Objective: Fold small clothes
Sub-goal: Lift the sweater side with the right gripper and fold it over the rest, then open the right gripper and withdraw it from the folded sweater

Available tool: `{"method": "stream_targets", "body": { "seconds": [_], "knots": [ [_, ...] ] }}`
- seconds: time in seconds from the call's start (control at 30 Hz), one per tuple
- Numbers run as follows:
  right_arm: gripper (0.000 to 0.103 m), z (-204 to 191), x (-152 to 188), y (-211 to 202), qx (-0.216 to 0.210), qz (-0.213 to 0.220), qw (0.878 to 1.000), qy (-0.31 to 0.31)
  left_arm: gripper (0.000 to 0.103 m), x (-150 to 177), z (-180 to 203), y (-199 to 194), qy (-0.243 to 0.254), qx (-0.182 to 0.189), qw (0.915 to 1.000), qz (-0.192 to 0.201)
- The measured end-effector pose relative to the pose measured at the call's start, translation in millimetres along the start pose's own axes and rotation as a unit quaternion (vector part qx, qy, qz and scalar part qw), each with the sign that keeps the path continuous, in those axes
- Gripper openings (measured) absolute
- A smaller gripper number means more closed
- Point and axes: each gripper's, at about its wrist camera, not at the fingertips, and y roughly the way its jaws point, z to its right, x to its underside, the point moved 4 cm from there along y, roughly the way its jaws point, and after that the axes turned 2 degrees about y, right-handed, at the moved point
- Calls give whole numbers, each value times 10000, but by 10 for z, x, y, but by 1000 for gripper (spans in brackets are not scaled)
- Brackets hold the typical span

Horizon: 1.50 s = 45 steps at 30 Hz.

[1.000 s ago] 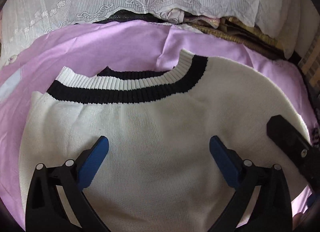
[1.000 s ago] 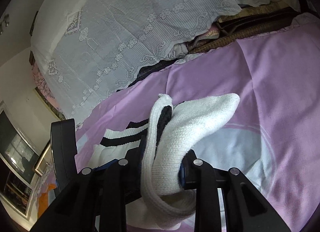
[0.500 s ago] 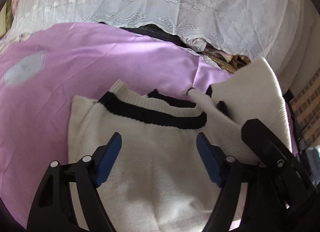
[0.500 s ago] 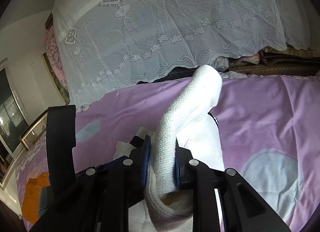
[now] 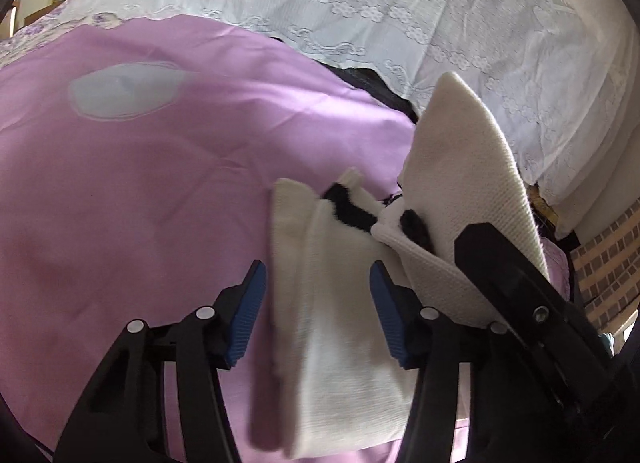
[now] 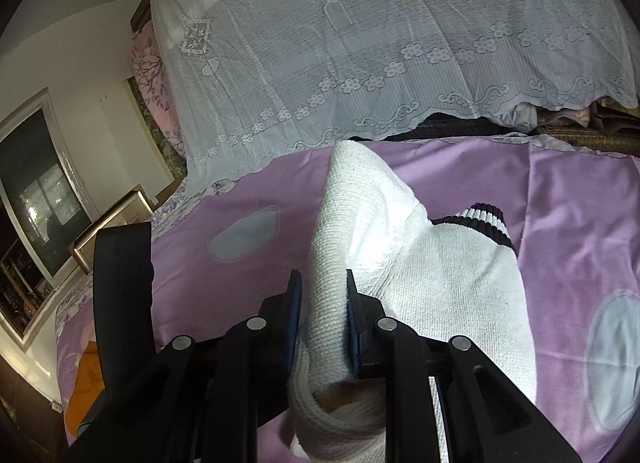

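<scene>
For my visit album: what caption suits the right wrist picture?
Right gripper clamps a fold of the white sweater above the purple bedsheet.

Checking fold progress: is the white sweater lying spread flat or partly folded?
Partly folded: the sweater is bunched, one edge lifted in the shut right tongs, above the purple sheet.

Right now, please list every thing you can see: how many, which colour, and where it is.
sweater: one, white with black-striped trim, on the sheet, one part lifted.
sheet: one, purple with pale patches, under the sweater.
lace cover: one, white, behind the sheet.
orange cloth: one, lower left in the right wrist view.
left gripper: one, black with blue pads, jaws closing around the sweater's edge.
right gripper: one, black with blue pads, shut on the sweater.
</scene>
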Motion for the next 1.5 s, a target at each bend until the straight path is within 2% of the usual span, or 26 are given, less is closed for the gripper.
{"method": "stream_targets", "body": {
  "seconds": [0.23,0.4,0.67,0.73,0.77,0.83,0.9,1.03,1.13,1.2,1.27,1.4,1.5],
  "knots": [
    [21,-127,233,216,-117,-314,9994,-34,52,161,-285,-17,-75,-293,9994,-144],
    [21,-90,343,260,-129,-412,9991,-23,52,248,-329,18,-67,-427,9989,-207],
    [21,5,466,355,-161,-589,9981,59,52,346,-332,30,217,-916,9954,-173],
    [25,43,498,406,-259,-683,9972,152,52,359,-323,30,329,-1099,9933,-150],
    [30,68,508,430,-332,-730,9965,224,52,361,-318,16,374,-1185,9922,-125],
    [40,109,522,456,-619,-792,9941,415,59,355,-337,-22,372,-1289,9909,-87],
    [48,96,513,432,-799,-759,9930,424,71,340,-374,-66,265,-1276,9915,-53],
    [49,63,430,223,-1203,-505,9905,441,79,302,-453,-224,30,-1133,9935,84],
    [49,98,297,-16,-1326,-213,9900,442,85,251,-432,-460,29,-1169,9920,479],
    [49,137,221,-167,-1181,-23,9924,335,88,227,-379,-629,154,-1273,9884,810],
    [49,216,175,-317,-860,193,9960,139,90,208,-271,-721,368,-1259,9859,1041],
    [49,460,207,-505,0,321,9992,-254,93,266,7,-692,927,-1213,9822,1098],
    [49,731,270,-556,428,243,9986,-213,96,348,224,-595,1456,-1338,9750,1009]
  ]
}}
